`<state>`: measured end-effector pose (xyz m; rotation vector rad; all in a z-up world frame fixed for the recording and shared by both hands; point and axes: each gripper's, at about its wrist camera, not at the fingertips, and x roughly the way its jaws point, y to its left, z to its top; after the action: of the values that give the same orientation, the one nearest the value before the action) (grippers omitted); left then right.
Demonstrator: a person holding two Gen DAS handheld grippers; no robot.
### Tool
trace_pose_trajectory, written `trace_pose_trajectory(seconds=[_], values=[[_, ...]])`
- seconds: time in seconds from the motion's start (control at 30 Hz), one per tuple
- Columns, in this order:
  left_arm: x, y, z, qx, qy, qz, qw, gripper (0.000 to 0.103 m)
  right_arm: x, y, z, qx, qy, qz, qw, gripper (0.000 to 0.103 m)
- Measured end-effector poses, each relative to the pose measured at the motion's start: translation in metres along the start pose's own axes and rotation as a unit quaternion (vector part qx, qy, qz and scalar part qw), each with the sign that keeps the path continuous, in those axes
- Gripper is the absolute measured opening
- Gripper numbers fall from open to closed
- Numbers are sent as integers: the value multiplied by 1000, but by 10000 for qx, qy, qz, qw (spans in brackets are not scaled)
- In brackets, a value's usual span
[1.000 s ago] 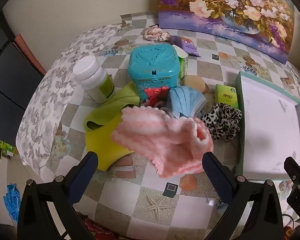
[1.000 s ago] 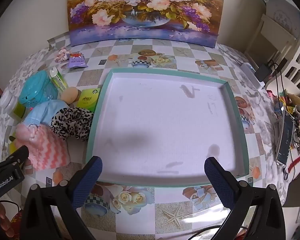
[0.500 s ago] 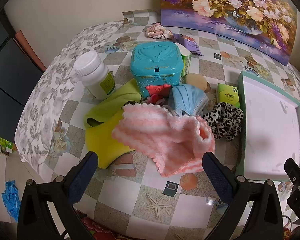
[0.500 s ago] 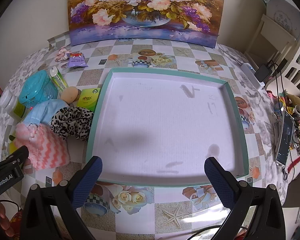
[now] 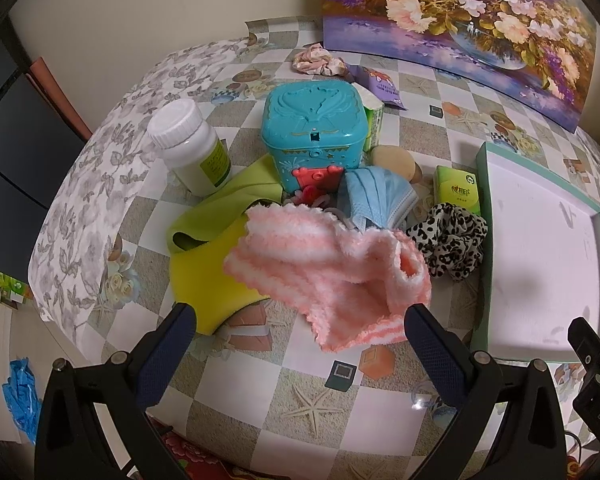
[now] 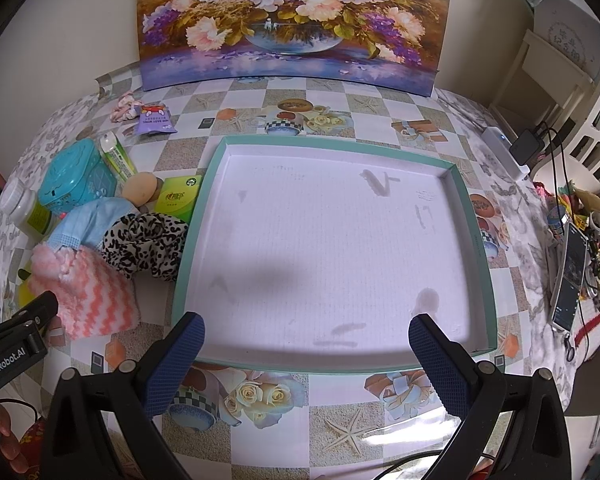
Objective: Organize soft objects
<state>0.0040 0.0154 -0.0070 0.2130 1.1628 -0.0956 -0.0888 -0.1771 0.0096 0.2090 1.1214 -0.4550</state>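
A fluffy pink-and-white striped cloth [image 5: 328,272] [image 6: 88,292] lies crumpled on the table, just ahead of my open left gripper [image 5: 300,340], which holds nothing. Under it spreads a yellow-green cloth [image 5: 208,256]. Behind it lie a blue face mask [image 5: 376,198] [image 6: 88,220] and, to the right, a leopard-print scrunchie [image 5: 452,240] [image 6: 144,240]. A pink scrunchie [image 5: 316,60] [image 6: 124,106] rests far back near the painting. The teal-rimmed white tray [image 6: 198,232] [image 5: 484,240] holds nothing; my open right gripper [image 6: 306,348] hovers over its near edge.
A teal plastic box [image 5: 316,120], a white pill bottle [image 5: 188,148], a green tissue pack [image 5: 458,192], a beige sponge [image 5: 394,160] and a purple packet [image 5: 376,84] crowd the left. A flower painting [image 6: 292,24] leans at the back. A phone [image 6: 568,280] and cables lie right.
The left gripper has drawn slightly closer to the pink cloth and pile. The right gripper has stayed still over the tray's near edge.
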Motion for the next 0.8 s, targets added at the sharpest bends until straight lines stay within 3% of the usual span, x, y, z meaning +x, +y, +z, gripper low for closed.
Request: trace_pose_trajectory(seconds=[0.8], values=[[0,-4,-1,54,31,-6,10000,103,0,3,0,-20,0,-55,10000,103]])
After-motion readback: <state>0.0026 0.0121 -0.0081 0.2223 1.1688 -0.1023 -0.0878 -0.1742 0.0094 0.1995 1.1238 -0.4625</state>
